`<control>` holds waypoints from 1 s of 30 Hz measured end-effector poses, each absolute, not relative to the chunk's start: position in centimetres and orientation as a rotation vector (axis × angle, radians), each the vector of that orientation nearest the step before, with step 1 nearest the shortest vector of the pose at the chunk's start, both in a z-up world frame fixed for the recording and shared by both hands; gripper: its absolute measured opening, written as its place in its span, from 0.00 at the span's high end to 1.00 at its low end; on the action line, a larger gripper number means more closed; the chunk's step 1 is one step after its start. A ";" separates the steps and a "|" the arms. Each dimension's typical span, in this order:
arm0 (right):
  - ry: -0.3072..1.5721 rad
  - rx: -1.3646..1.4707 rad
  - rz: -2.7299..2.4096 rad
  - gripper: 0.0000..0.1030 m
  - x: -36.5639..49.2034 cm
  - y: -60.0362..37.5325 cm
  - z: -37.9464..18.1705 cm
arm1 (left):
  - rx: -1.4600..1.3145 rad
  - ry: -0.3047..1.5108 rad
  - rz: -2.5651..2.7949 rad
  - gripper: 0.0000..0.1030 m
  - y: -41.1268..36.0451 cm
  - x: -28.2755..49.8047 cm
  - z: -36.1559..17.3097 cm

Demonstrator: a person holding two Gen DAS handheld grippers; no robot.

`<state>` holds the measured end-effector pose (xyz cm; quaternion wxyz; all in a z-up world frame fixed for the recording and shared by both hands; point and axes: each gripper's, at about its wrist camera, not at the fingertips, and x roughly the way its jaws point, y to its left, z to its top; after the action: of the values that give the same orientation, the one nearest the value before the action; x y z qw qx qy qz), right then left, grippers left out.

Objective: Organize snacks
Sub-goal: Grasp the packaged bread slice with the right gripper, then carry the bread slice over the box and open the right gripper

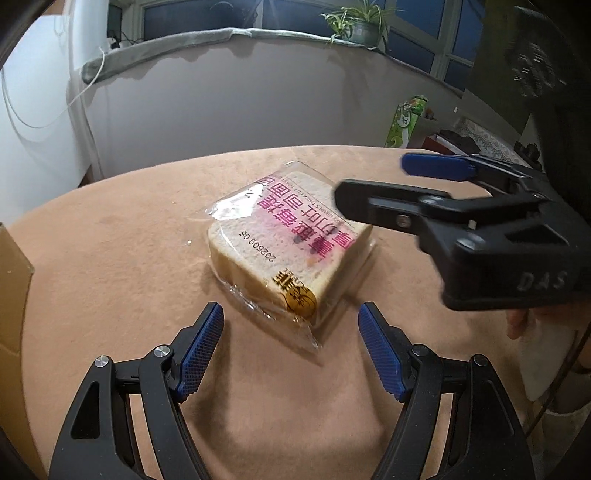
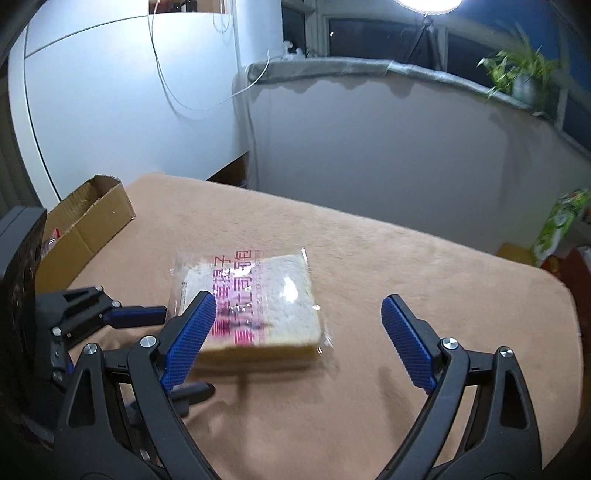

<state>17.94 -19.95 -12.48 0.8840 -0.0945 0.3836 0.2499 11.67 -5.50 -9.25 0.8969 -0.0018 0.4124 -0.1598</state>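
A pack of sliced bread (image 1: 284, 243) in clear wrap with pink print lies flat on the tan tablecloth (image 1: 110, 266). My left gripper (image 1: 291, 350) is open and empty, just short of the pack's near corner. My right gripper (image 1: 369, 181) shows in the left wrist view, open, coming in from the right above the pack's far right edge. In the right wrist view the bread pack (image 2: 255, 306) lies just ahead of my open right gripper (image 2: 299, 339), and my left gripper (image 2: 177, 350) shows open at the pack's left side.
An open cardboard box (image 2: 85, 229) stands at the table's left end; its edge shows in the left wrist view (image 1: 11, 288). A green package (image 1: 406, 120) stands beyond the table at the right. A wall and window ledge with a plant (image 1: 358, 26) lie behind.
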 end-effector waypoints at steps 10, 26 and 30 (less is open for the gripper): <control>0.918 -0.081 0.619 0.15 20.7 -20.1 -15.4 | -0.016 0.878 -0.337 0.43 -5.7 13.1 -9.5; 0.856 -0.004 0.577 0.45 17.0 -22.4 -12.9 | -0.008 0.813 -0.378 0.49 -5.9 11.3 -8.0; 0.835 -0.005 0.578 0.45 15.6 -22.3 -11.5 | 0.005 0.791 -0.382 0.49 -6.2 10.1 -7.0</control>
<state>15.59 -22.35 -11.51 0.8739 -0.0024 0.3997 0.2766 10.13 -6.20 -6.98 0.9050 0.0027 0.3830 -0.1851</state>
